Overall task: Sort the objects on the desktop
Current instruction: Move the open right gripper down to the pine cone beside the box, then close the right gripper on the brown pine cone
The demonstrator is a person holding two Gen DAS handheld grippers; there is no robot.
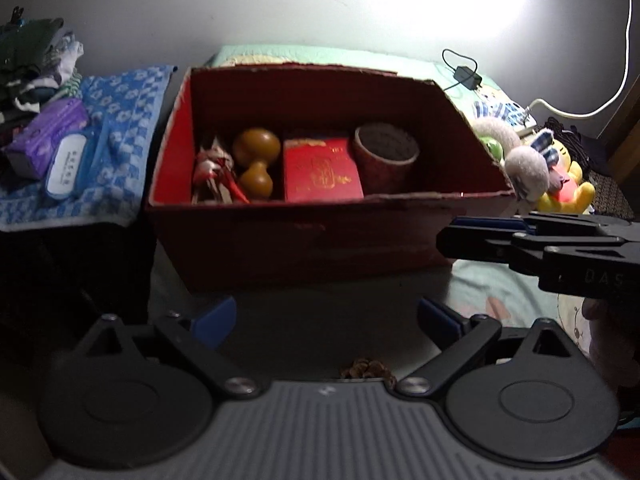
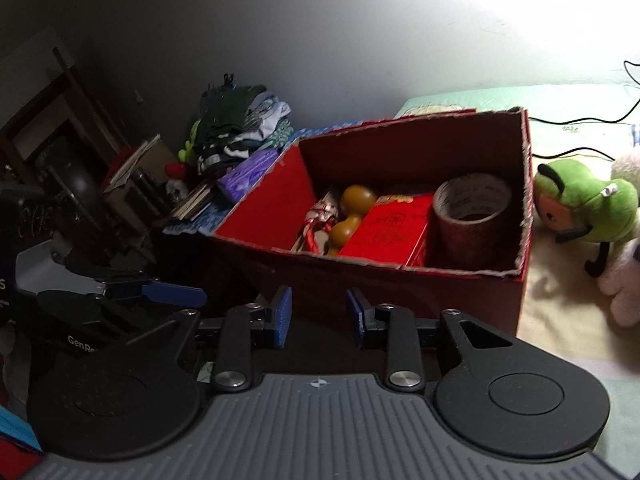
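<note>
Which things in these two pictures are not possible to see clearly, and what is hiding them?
- Left wrist view: a brown lumpy thing is half hidden behind the left gripper body, so I cannot identify it.
- Both views: the gold print on the red packet is too blurred to read.
- Both views: the floor of the red cardboard box is hidden by its front wall.
- Right wrist view: the pale plush toy is cut by the right edge.
</note>
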